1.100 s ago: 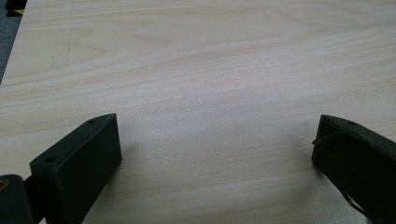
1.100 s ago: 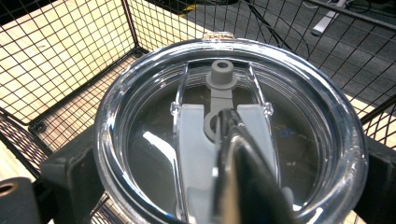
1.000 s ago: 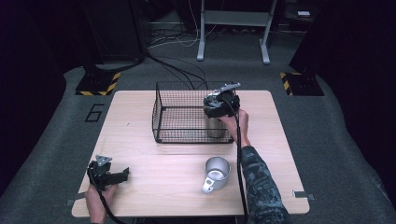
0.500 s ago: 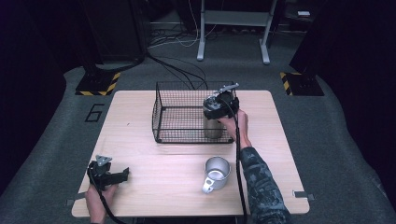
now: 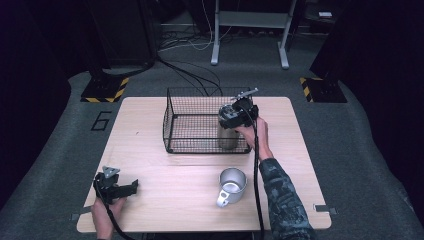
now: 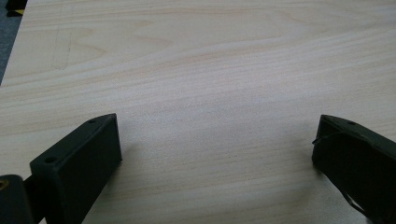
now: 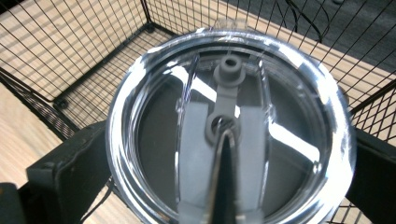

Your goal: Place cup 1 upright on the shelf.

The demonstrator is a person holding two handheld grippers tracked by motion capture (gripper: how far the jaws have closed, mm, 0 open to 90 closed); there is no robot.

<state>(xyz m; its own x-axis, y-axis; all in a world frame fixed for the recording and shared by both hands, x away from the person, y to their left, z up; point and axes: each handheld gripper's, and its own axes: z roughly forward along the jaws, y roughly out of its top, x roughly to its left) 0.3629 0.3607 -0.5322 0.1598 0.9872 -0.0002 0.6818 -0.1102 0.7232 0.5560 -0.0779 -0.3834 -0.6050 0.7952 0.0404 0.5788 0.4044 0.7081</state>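
Two grippers are in my hands here. My right gripper (image 5: 235, 116) has its fingers (image 7: 70, 172) pressed against either side of a lidded steel tumbler (image 5: 227, 136), gripping it just below the clear lid (image 7: 229, 135). The tumbler stands upright in the front right corner of the black wire basket (image 5: 192, 125), which sits toward the far side of the tabletop (image 5: 150, 165); I cannot tell whether its base touches the basket floor. In the right gripper view the lid has a grey slider across its middle. My left gripper (image 5: 116, 185) rests low at the near left corner of the tabletop, well apart from the basket, its fingers (image 6: 79, 161) spread wide with bare wood between them. A steel mug (image 5: 231, 185) stands on the tabletop in front of the basket, handle toward me.
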